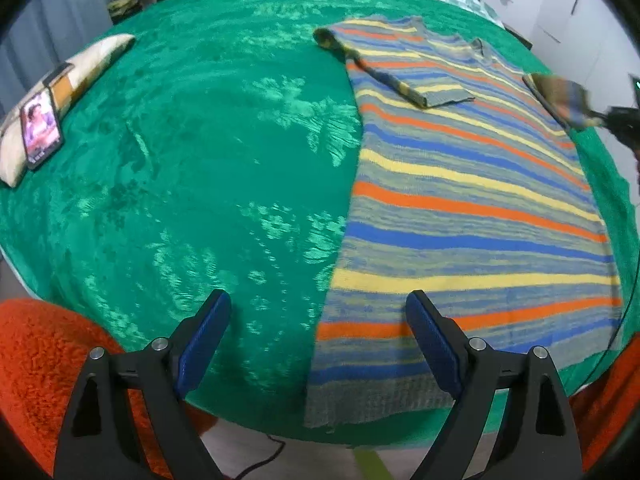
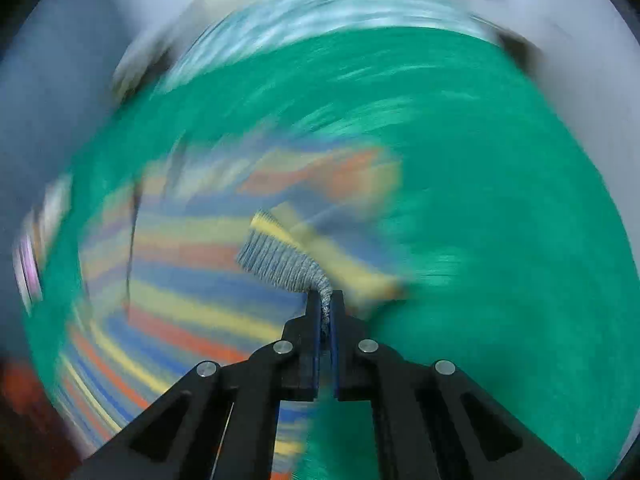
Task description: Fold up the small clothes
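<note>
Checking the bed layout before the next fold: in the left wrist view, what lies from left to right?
Phone on a pillow → bare green blanket → striped sweater → right tongs holding its sleeve.

One striped sweater point(image 1: 460, 216), one green blanket point(image 1: 200, 160), one phone point(image 1: 40, 128), one pillow point(image 1: 68, 84), two grippers point(image 1: 318, 316) point(image 2: 326, 300)
</note>
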Demonstrator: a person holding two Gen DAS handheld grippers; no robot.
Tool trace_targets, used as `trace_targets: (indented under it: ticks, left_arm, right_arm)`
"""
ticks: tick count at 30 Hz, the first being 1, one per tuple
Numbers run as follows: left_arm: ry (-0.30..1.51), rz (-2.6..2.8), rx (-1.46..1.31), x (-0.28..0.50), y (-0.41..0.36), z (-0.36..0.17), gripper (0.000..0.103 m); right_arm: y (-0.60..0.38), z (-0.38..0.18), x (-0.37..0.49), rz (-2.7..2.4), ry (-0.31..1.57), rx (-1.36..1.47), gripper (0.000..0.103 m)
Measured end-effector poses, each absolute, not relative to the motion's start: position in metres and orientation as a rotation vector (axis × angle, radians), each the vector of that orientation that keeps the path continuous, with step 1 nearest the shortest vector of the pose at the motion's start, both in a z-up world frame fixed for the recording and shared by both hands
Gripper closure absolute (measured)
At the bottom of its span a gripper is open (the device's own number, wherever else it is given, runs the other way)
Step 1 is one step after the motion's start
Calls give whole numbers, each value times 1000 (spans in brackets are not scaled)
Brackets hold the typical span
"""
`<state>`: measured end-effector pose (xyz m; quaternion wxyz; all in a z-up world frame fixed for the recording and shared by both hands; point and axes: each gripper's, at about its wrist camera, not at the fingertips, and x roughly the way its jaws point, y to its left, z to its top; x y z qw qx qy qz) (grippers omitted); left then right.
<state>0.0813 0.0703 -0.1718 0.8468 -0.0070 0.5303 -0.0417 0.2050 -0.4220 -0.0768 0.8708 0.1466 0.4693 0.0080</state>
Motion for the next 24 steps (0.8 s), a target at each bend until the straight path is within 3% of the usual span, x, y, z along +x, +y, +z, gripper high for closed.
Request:
trace_targets:
  ticks: [4, 10, 13, 14, 16, 17, 19, 24]
  left_arm:
    - [1123, -104, 8, 79, 61, -174, 13]
    - [1127, -96, 54, 77, 53, -176, 13]
    - [1126, -92, 63, 75, 54, -176, 13]
    - [1126, -91, 62, 75, 54, -176, 13]
    - [1131, -89, 60, 76, 55, -177, 13]
    - [1136, -88, 58, 77, 55, -178, 13]
    - [1139, -87, 57, 78, 55, -179, 13]
    - [1139, -87, 62, 79, 54, -180, 13]
  right_arm:
    - [-539, -62, 151, -231, 901, 597, 100]
    - [-576, -106, 124, -247, 937, 786, 98]
    - [-576, -121, 117, -212, 885, 900, 84]
    - [-575, -127, 117, -206, 872, 921, 69]
    - [-570, -132, 116, -221, 857, 917, 65]
    - [-566, -134, 115, -233, 866, 896, 69]
    - [-562, -135, 112, -270, 899, 833, 100]
    - [-587, -109, 91, -385, 814, 792, 100]
